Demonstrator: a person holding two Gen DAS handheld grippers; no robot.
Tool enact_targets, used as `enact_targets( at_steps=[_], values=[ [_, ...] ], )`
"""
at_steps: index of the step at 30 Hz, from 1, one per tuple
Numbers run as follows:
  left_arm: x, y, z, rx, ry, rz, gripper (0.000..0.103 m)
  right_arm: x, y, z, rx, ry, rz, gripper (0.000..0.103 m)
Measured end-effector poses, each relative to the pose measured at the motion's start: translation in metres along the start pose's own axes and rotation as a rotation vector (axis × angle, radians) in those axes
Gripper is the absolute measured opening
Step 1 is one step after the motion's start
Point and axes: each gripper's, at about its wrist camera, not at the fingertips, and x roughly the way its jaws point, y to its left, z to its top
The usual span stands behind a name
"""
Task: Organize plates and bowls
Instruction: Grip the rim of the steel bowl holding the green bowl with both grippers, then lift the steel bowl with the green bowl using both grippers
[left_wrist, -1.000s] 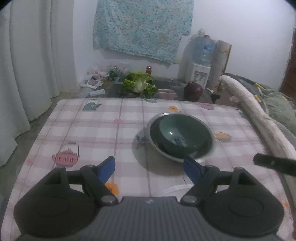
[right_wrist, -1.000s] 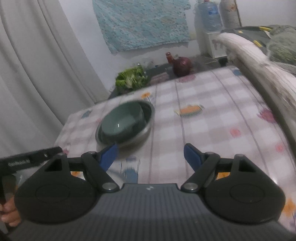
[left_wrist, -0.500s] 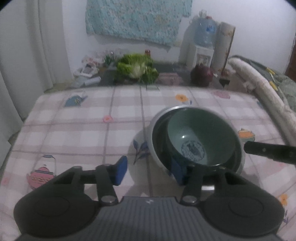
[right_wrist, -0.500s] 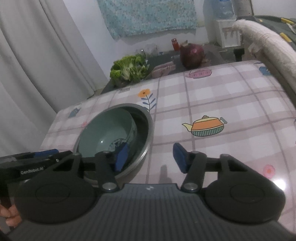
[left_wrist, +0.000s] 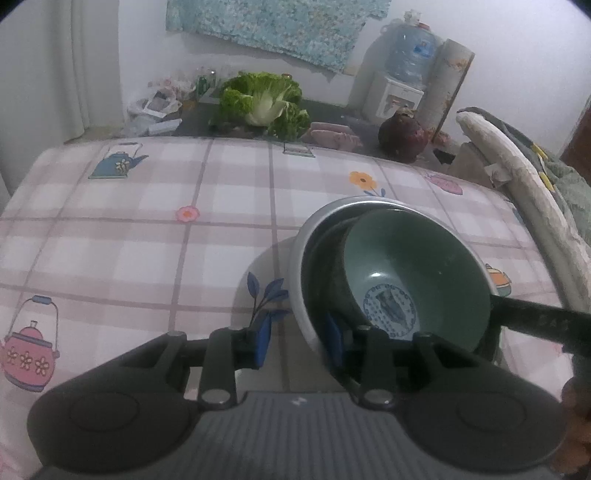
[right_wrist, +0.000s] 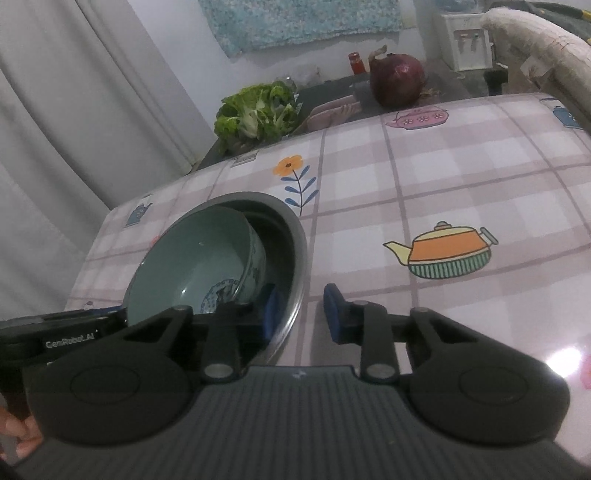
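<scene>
Surface: pink checked cloth with teapot and flower prints is spread over the counter (left_wrist: 147, 236), which is seen from both wrist views.
Left claw (left_wrist: 297, 341): since a second ago it has been narrowed from wide, and its pads now straddle the near-left rim of the metal bowl (left_wrist: 306, 236); firm contact cannot be confirmed.
Right claw (right_wrist: 301, 314): likewise narrowed and brought forward, with one pad inside and one outside the opposite rim.
Bowls: the green bowl (left_wrist: 417, 273) is nested, tilted, inside the metal bowl, both resting on the counter.
Meaning: a two-sided lift of the nested pair appears to be set up; the grips are judged not yet closed.
Risk: the tilted green bowl could be shifted if the lift is uneven.
Background: a cabbage (left_wrist: 264, 105), a red onion (right_wrist: 397, 79) and a water dispenser (left_wrist: 402, 81) are seen beyond the counter.
</scene>
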Motion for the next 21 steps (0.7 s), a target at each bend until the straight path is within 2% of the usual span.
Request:
enact_targets(
  at_steps=[5, 7, 12, 21],
  values=[
    [0.003, -0.002, 0.001, -0.012, -0.006, -0.030, 0.017, 0.005, -0.001, 0.000, 0.015, -0.008, 0.015, 0.019],
    [0.002, -0.005, 0.001, -0.013, -0.008, -0.011, 0.016, 0.005, 0.001, 0.000, 0.016, -0.007, 0.025, 0.012],
    [0.000, 0.000, 0.002, -0.065, 0.016, -0.041, 0.016, 0.001, 0.004, 0.001, 0.021, -0.009, 0.021, 0.012],
    [-0.024, -0.006, 0.003, -0.043, -0.028, -0.025, 0.016, -0.018, 0.014, 0.003, 0.003, -0.040, 0.026, 0.012]
  ],
)
